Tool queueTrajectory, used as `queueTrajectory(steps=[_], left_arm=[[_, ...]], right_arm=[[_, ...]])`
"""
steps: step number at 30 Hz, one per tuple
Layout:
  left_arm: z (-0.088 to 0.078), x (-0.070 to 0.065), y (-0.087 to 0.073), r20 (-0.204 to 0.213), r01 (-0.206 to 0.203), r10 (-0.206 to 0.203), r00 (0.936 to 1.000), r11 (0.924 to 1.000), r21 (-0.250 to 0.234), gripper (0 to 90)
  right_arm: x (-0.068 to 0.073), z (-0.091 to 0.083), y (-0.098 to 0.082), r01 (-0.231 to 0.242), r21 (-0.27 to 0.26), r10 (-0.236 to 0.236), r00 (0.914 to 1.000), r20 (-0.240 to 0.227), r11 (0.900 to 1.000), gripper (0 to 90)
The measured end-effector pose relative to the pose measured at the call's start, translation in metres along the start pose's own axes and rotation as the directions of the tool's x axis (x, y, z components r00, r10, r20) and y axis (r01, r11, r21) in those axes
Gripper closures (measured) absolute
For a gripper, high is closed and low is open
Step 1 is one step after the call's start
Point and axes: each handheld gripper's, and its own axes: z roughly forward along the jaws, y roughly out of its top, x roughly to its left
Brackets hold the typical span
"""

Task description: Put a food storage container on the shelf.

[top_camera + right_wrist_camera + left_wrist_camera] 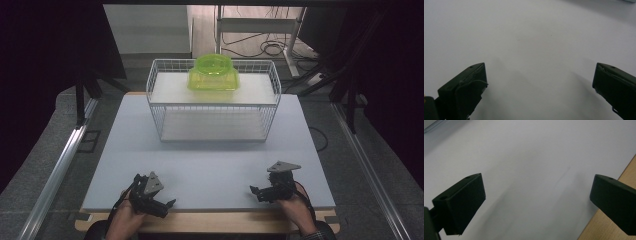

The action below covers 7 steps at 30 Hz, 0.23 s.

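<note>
Left gripper [167, 205] and right gripper [255, 192] rest near the table's [210, 170] front edge, jaws spread, empty. Green container [213, 73] sits well apart, atop wire basket [212, 100].

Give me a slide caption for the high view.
Two open hand-held grippers, left and right, rest near the table edge; green container sits atop wire rack.
</note>
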Motion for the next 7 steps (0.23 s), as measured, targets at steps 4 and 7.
queueTrajectory(steps=[4,7], left_arm=[[-0.0002,-0.0001,0.0,0.0,0.001,-0.001,1.0,1.0,-0.001,0.0],[-0.0003,0.0001,0.0006,-0.001,0.001,-0.001,1.0,1.0,-0.001,0.0]], right_arm=[[-0.0006,0.003,-0.0017,-0.004,0.022,0.004,1.0,-0.009,1.0,0.0],[-0.0011,0.0037,-0.0019,-0.001,0.023,0.001,1.0,-0.005,1.0,0.0]])
